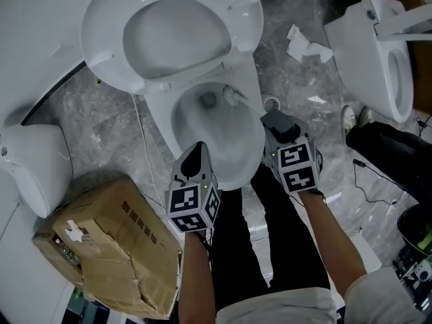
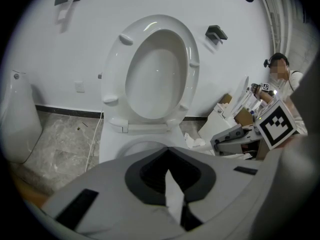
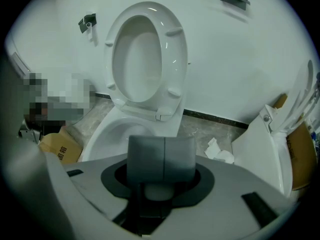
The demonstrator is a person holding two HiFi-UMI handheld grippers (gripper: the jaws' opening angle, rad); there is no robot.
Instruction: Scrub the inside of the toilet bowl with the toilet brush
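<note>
Left gripper [image 1: 196,155], over the near rim of the toilet bowl [image 1: 202,132], has its jaws together and empty. Right gripper [image 1: 275,120] clamps the toilet brush [image 1: 247,105]. The brush is slim and white, and its bristled head sits beside the drain hole [image 1: 208,100].

Grey floor [image 1: 108,123]: toilet [image 1: 216,140], cardboard box [image 1: 115,248], tissues [image 1: 304,44]

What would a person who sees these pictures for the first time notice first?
First comes the white toilet bowl in the middle of the head view, with its seat raised. Inside the bowl is the head of the toilet brush, whose handle runs to the right gripper, which is closed on it. Next is the dented cardboard box on the marble floor at lower left.
</note>
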